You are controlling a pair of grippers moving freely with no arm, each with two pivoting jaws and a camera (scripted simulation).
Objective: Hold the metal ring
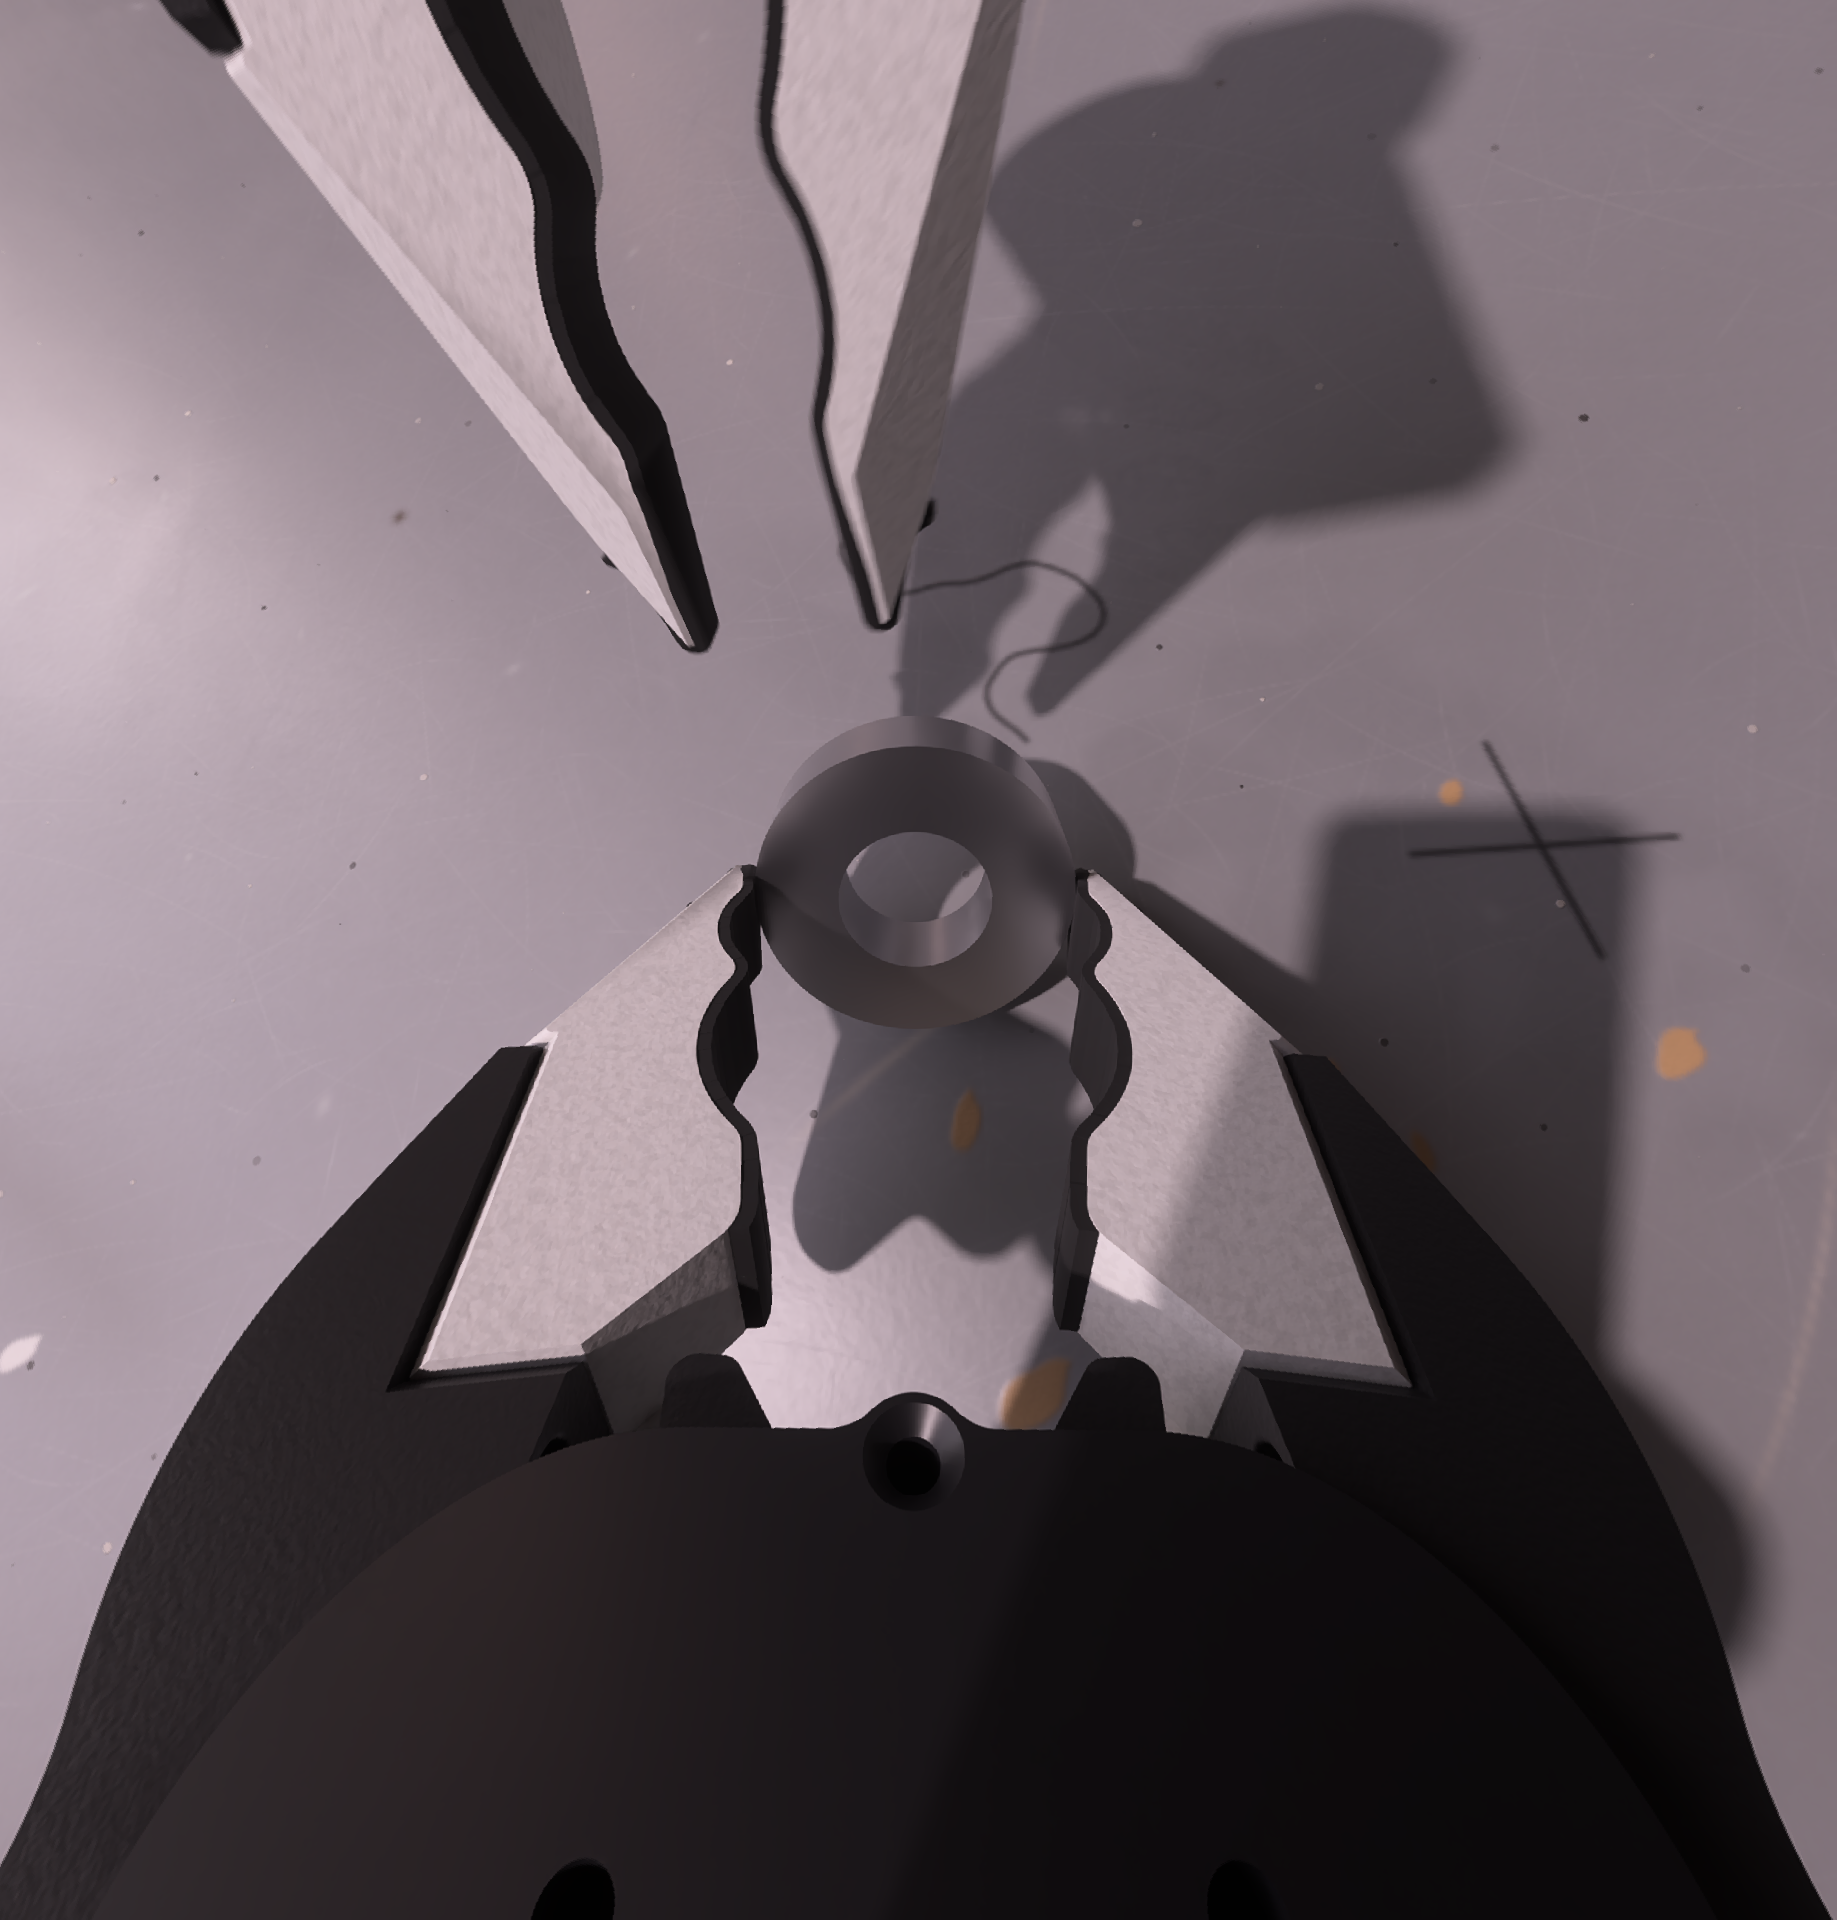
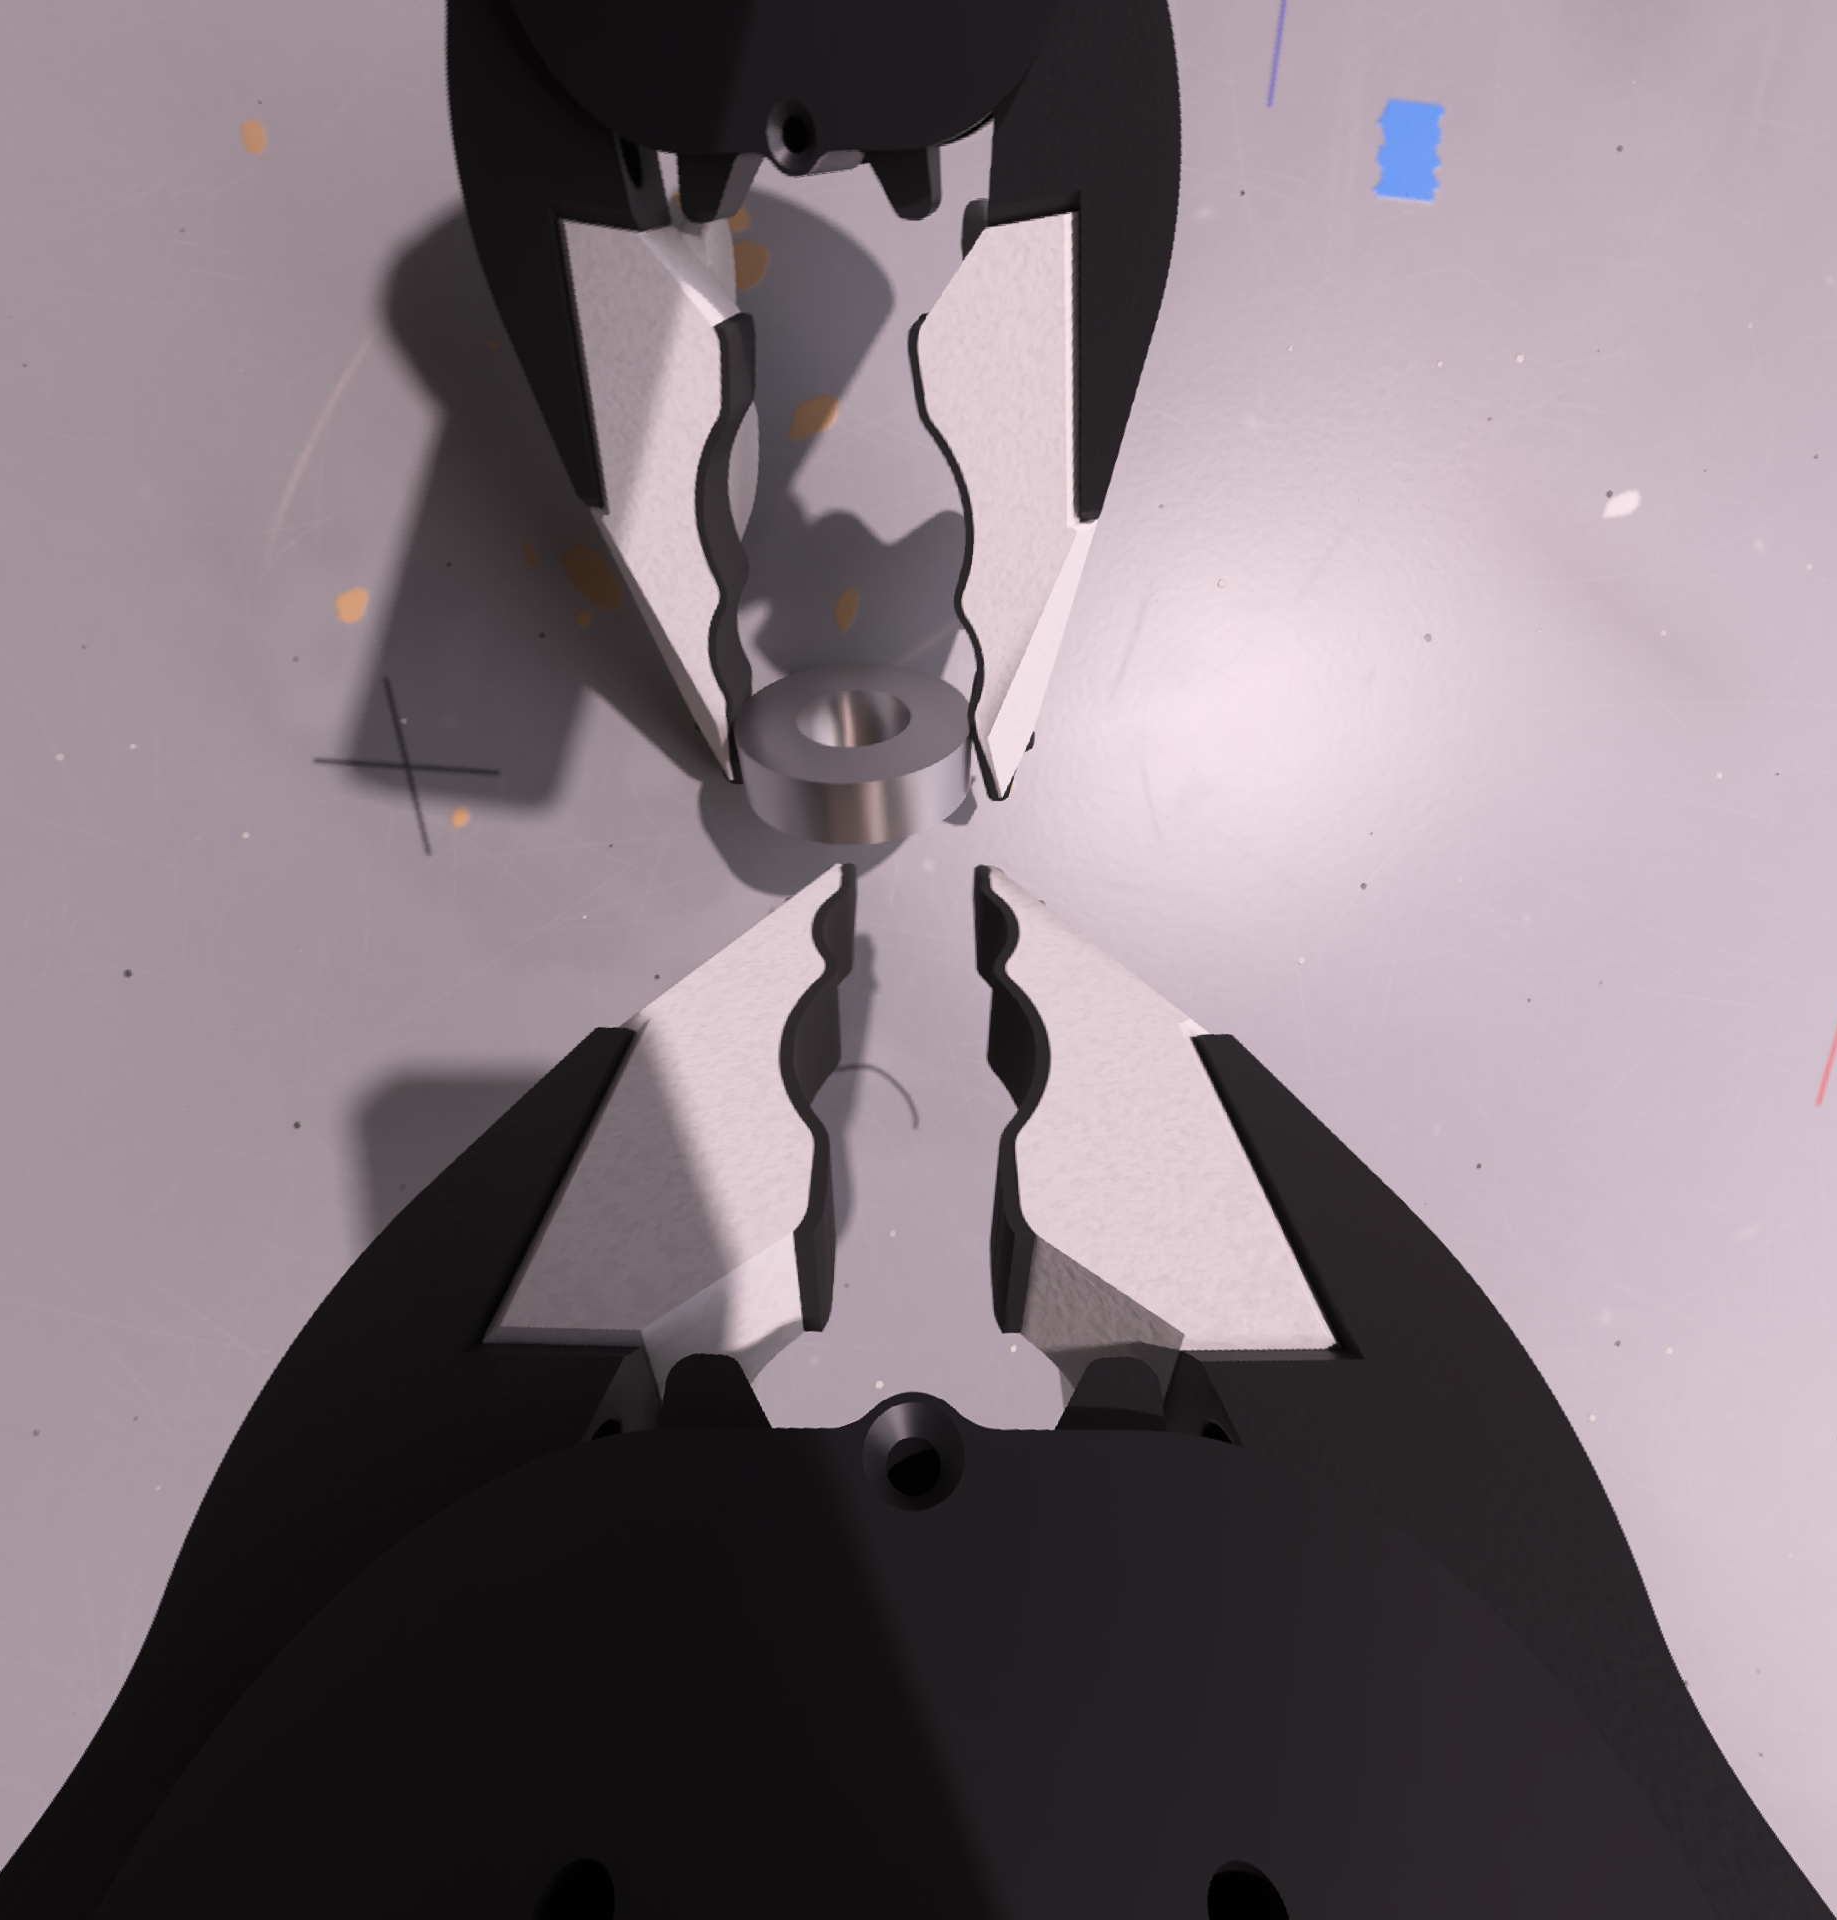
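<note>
The metal ring point(image 1: 914, 997) is a thick grey ring with a round hole. My left gripper point(image 1: 914, 883) is shut on it, one fingertip against each side, and holds it just above the grey table. In the right wrist view the ring point(image 2: 852, 816) sits between the left gripper's point(image 2: 864, 781) tips at the centre. My right gripper point(image 2: 914, 873) faces it from the opposite side. Its tips are a short way from the ring, its jaws are slightly apart and it is empty. It also shows in the left wrist view point(image 1: 786, 623), above the ring.
The grey table point(image 1: 270, 727) bears a black cross mark point(image 1: 1542, 847), several orange spots point(image 1: 1678, 1051) and a thin curled black thread point(image 1: 1039, 623). A blue patch point(image 2: 1409, 148) lies at the far right in the right wrist view.
</note>
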